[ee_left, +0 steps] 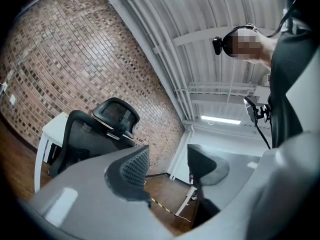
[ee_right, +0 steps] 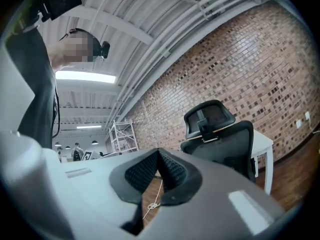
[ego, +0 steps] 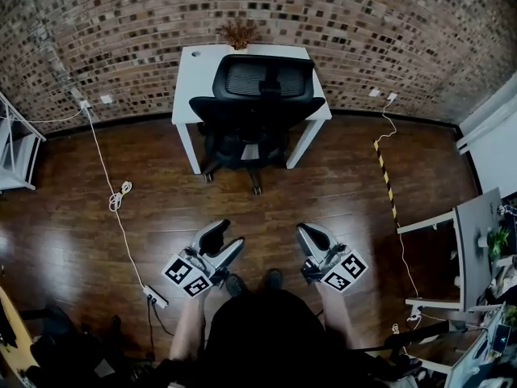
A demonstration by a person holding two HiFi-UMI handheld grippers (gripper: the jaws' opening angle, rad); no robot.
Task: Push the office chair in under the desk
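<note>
In the head view a black office chair (ego: 254,107) with a mesh back and headrest stands tucked against the white desk (ego: 198,63) by the brick wall, its seat under the top. Both grippers hang well short of it, over the wooden floor near my feet. My left gripper (ego: 228,234) has its jaws apart with nothing between them; in the left gripper view (ee_left: 167,166) the chair (ee_left: 95,134) shows far off to the left. My right gripper (ego: 305,233) is shut, its pads meeting with nothing held (ee_right: 159,156), and the chair (ee_right: 220,134) sits beyond it.
A small plant (ego: 239,32) stands on the desk's far edge. A white cable (ego: 117,196) runs across the floor to a power strip (ego: 156,297). A striped cable cover (ego: 386,176) lies at the right. A white shelf (ego: 16,152) stands left, another desk (ego: 477,245) right.
</note>
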